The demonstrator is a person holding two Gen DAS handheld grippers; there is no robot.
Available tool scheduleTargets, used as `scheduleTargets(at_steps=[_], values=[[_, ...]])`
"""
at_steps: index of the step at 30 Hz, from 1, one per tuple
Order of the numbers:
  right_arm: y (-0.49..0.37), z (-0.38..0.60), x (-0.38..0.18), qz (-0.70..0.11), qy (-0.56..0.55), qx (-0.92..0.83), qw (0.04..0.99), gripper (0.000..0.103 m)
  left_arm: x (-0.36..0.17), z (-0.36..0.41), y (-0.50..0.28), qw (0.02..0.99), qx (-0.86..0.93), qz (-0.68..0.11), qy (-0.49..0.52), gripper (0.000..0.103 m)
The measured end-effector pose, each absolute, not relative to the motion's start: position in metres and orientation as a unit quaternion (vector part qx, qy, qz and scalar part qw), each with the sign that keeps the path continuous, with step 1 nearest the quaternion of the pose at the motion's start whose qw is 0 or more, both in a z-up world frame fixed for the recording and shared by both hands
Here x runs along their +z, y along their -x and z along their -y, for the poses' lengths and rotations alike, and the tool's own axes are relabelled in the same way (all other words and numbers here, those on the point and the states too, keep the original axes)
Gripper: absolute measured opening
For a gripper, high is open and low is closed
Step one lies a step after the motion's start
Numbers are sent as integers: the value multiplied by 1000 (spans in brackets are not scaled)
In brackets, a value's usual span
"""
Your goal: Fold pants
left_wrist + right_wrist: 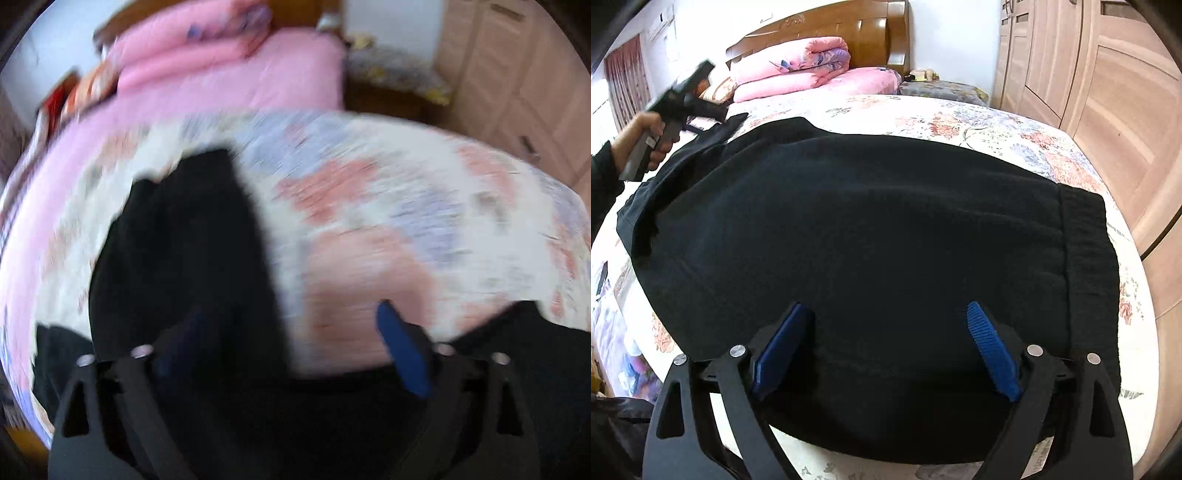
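Bedroom with a floral-sheeted bed (979, 129); black pants (849, 240) lie spread just ahead of the right gripper (886, 350), its jaws spread and empty; the fold looks barely begun, so next comes gripping an edge; the left gripper (291, 347), also spread, hovers over a leg, its view blurred.

Black pants (857, 236) are lying spread flat across the bed (1015, 133), waistband (1086, 240) pointing toward the right edge, legs stretching left, where the far leg end is lifting off the cover.
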State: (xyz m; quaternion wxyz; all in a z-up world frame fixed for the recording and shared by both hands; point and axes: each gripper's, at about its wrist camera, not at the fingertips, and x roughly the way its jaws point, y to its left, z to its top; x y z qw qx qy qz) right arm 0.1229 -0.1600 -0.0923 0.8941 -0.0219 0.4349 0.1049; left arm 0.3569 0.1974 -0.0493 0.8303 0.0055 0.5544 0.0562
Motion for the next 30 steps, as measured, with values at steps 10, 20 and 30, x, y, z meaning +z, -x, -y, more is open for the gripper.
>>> scheduleTargets(at_steps=[10,20,30], values=[[-124,148,-86,-442,29,87,892,87,-48,-237,-337,861,41,-507,-20,9],[-126,117,-52,-385,56,104,915,87,23,-380,-109,932,83,-316,153,9],[-139,20,-39,-370,123,194,900,87,-48,-437,-45,912,136,-327,206,61]])
